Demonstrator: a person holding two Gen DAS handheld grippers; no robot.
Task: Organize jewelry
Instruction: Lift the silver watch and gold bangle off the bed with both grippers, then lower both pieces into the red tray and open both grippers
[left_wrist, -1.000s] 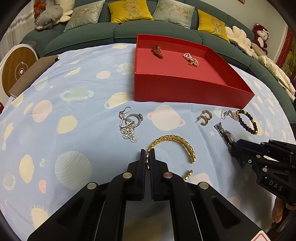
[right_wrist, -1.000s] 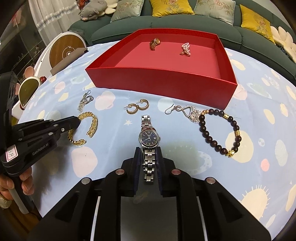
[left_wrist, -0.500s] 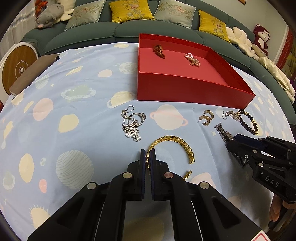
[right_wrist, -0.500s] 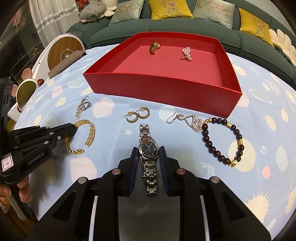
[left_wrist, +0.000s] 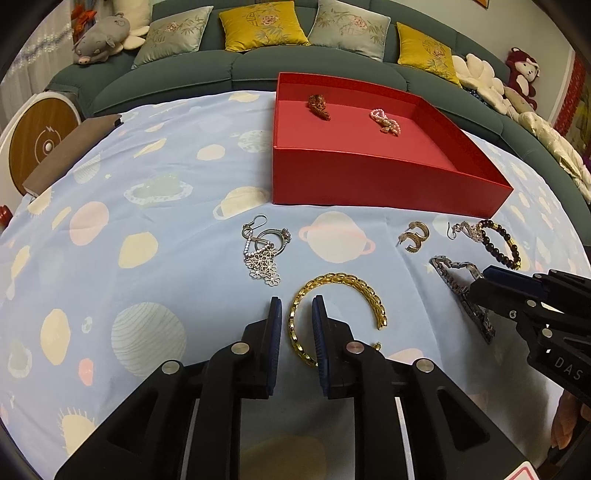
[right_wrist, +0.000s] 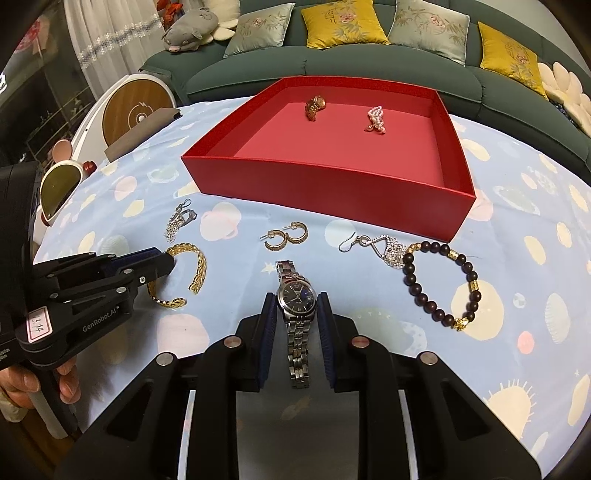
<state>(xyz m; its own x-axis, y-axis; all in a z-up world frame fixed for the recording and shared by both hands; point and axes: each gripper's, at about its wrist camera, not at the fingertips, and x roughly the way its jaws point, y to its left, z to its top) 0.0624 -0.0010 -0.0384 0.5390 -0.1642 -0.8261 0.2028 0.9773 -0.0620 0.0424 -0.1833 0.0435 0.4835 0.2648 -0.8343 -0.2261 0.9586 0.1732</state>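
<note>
While the red box (right_wrist: 332, 177) waits at the far side of the cloth, each gripper stands apart over its piece: the right gripper (right_wrist: 297, 314) straddles the watch (right_wrist: 297, 299), whose band runs along the fingers, and the left gripper (left_wrist: 296, 317) straddles one end of the gold bracelet (left_wrist: 369, 291).

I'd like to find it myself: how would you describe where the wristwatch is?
Start at the red box on the planet-print cloth. In front of its near wall lies a row of jewelry; the wristwatch is in the middle, between the right gripper's open fingers. Only it has a dark dial and steel band.
</note>
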